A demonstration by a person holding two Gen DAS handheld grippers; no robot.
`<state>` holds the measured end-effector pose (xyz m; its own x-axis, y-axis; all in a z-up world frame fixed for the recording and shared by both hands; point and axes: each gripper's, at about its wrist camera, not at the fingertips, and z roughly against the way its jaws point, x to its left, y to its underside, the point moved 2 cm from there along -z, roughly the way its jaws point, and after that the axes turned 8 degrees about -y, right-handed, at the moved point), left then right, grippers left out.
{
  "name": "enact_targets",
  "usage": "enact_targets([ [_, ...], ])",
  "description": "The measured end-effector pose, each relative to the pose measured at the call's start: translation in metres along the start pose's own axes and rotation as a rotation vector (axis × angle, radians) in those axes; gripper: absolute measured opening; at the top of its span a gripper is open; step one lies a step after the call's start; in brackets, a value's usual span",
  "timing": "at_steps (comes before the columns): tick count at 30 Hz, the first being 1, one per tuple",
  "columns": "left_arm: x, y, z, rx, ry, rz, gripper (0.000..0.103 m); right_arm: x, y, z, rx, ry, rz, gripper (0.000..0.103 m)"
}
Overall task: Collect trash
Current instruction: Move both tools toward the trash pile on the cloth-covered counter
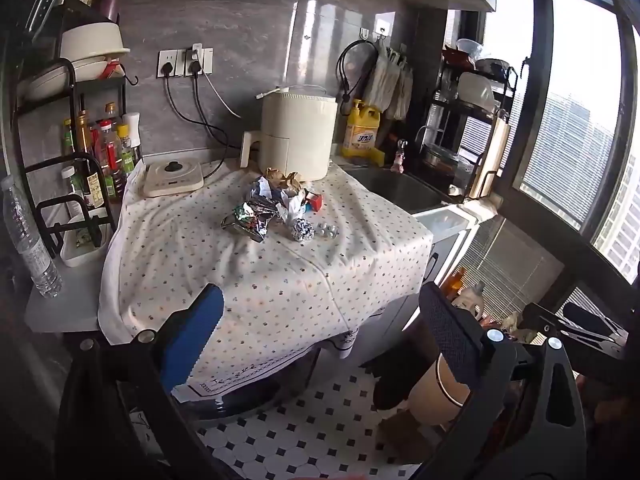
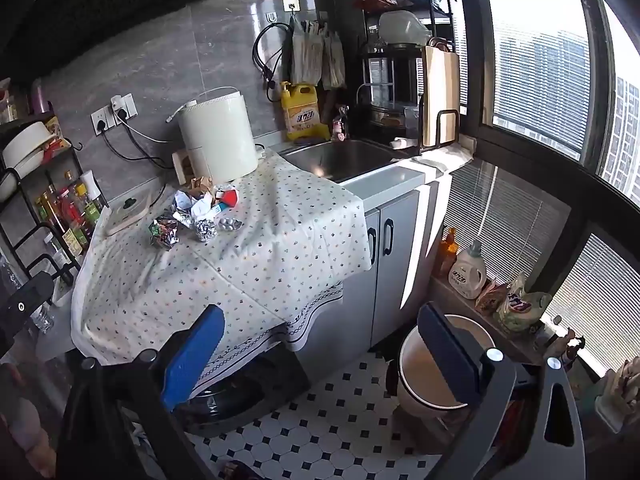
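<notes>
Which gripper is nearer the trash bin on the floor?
Right. The right gripper hangs open almost over the trash bin; the left gripper, also open, sits further left, facing the trash pile on the table.

Bare tablecloth point(image 1: 256, 280) before trash pile point(image 1: 276, 210)

yellow detergent jug point(image 2: 301, 111) label, characters illegible

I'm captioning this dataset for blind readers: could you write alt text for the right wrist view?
A pile of crumpled trash lies on a dotted tablecloth over a kitchen counter, in front of a cream appliance. The right gripper hovers open and empty in the foreground, above a tiled floor with a bin beside the sink.
</notes>
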<state>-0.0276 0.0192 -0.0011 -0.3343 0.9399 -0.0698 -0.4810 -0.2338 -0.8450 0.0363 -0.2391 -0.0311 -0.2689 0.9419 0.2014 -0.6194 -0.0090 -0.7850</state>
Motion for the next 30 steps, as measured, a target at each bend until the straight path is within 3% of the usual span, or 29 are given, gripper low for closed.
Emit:
enact_targets([
  [9,0.001,0.002,0.003,0.0,-0.003,0.008,0.097,-0.002,-0.001,0.006,-0.011,0.005,0.007,0.095],
  [14,0.001,0.004,0.008,-0.006,-0.006,0.003,0.097,-0.009,-0.002,0.012,-0.078,-0.024,-0.021,0.095],
  [18,0.0,0.003,0.011,-0.01,-0.006,0.002,0.097,-0.008,-0.002,0.014,-0.072,-0.02,-0.019,0.095],
  [19,0.0,0.003,0.011,-0.01,-0.005,0.004,0.097,-0.007,-0.002,0.011,-0.026,0.0,-0.009,0.095],
  [24,-0.003,0.005,0.012,-0.007,-0.001,0.0,0.097,-0.007,0.0,0.015,-0.061,0.014,0.008,0.095],
  [30,-0.008,0.008,0.013,0.0,-0.001,-0.001,0.097,-0.014,0.004,0.016,-0.044,-0.021,-0.03,0.095],
])
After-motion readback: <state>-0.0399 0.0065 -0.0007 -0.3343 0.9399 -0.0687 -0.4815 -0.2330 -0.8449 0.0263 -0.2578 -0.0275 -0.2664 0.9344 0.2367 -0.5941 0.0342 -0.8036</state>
